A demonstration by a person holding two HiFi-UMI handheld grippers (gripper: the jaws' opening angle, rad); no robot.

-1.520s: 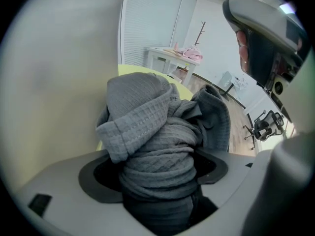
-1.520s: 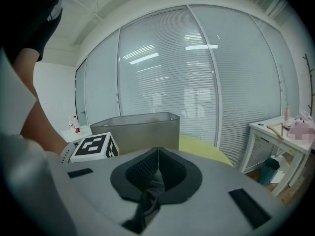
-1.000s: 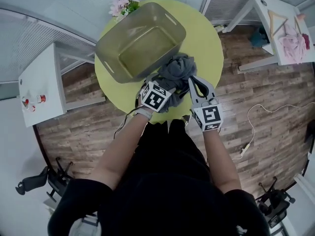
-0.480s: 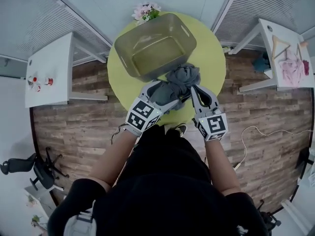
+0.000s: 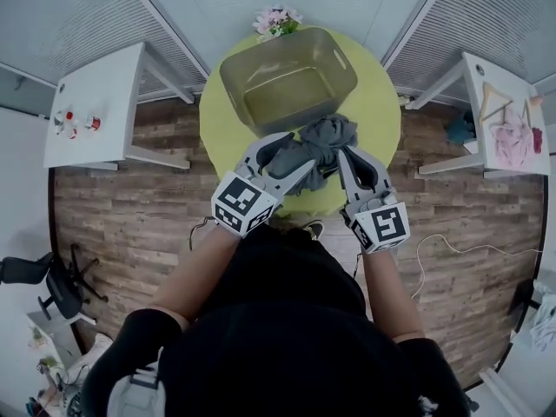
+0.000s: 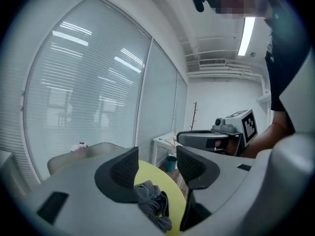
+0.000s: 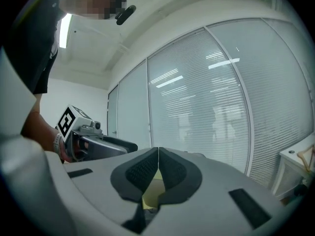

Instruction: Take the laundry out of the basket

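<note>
The olive laundry basket [image 5: 340, 66] stands on the far half of the round yellow-green table [image 5: 375, 102], and its inside looks bare. A crumpled grey garment [image 5: 326, 135] lies on the table just in front of it. My left gripper [image 5: 294, 153] hovers above the garment's left side. In the left gripper view the left gripper [image 6: 157, 165] is open; its jaws have just been closing with nothing between them, and the garment [image 6: 152, 200] lies below. My right gripper [image 5: 346, 155] is at the garment's right edge, and the right gripper [image 7: 158, 167] is shut, pads together, holding nothing visible.
Pink flowers [image 5: 276, 20] stand behind the basket. A white side table [image 5: 100, 94] with small red-and-white items is at the left. Another white table [image 5: 508, 115] at the right holds a hanger and a pink garment. A cable [image 5: 452, 248] lies on the wood floor.
Both grippers have lifted up off the table. The left one came away from the grey garment, tilted closer to level, and its jaws narrowed. The garment stays on the table.
</note>
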